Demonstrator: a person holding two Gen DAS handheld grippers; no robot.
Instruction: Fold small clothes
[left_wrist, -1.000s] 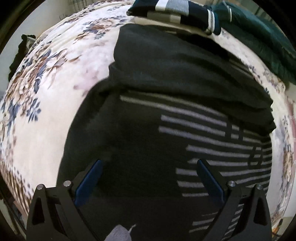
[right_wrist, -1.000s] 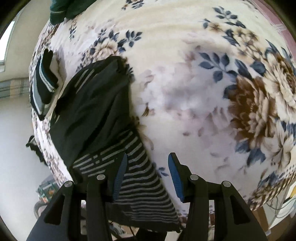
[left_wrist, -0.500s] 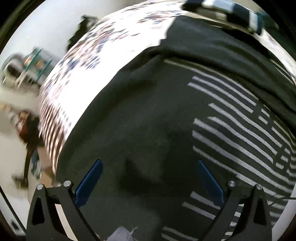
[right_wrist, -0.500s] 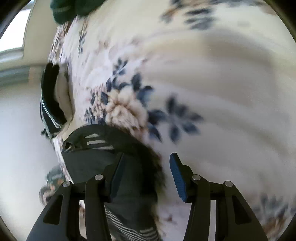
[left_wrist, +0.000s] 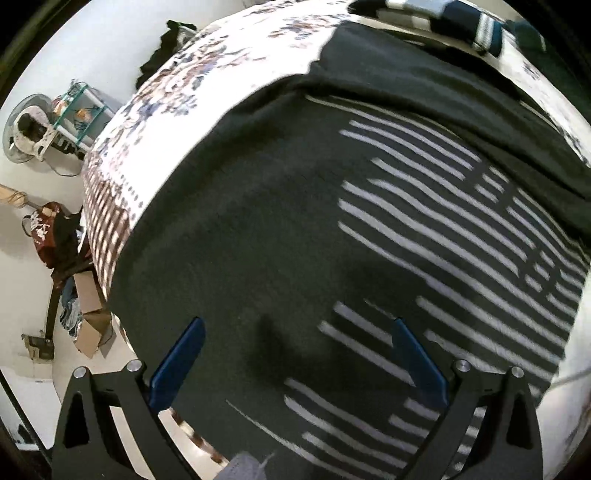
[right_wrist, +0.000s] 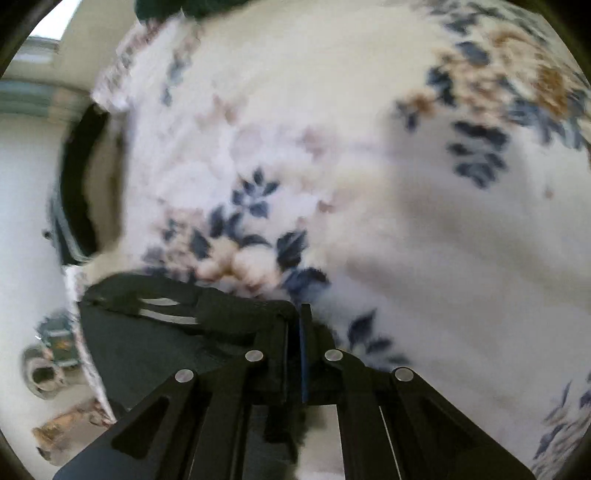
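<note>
A dark garment with white stripes (left_wrist: 295, 221) lies spread on the floral bedspread (left_wrist: 221, 74), part of it folded over at the top. My left gripper (left_wrist: 297, 325) hangs open just above the garment's plain dark part, blue pads wide apart, nothing between them. In the right wrist view my right gripper (right_wrist: 295, 314) is shut on the corner of the dark garment (right_wrist: 166, 332), where its edge meets the bedspread (right_wrist: 369, 147). The picture there is blurred.
Folded dark striped clothes (left_wrist: 443, 14) lie at the bed's far edge, also seen as a folded piece (right_wrist: 77, 177) at the left. Dark green cloth (right_wrist: 166, 7) sits at the top. Beside the bed, a fan (left_wrist: 26, 125), a red bag (left_wrist: 44, 229) and a cardboard box (left_wrist: 88, 321) stand on the floor.
My right gripper came down to the garment's corner and shut on it. My left gripper slid over the garment toward the bed's edge, bringing the floor into view.
</note>
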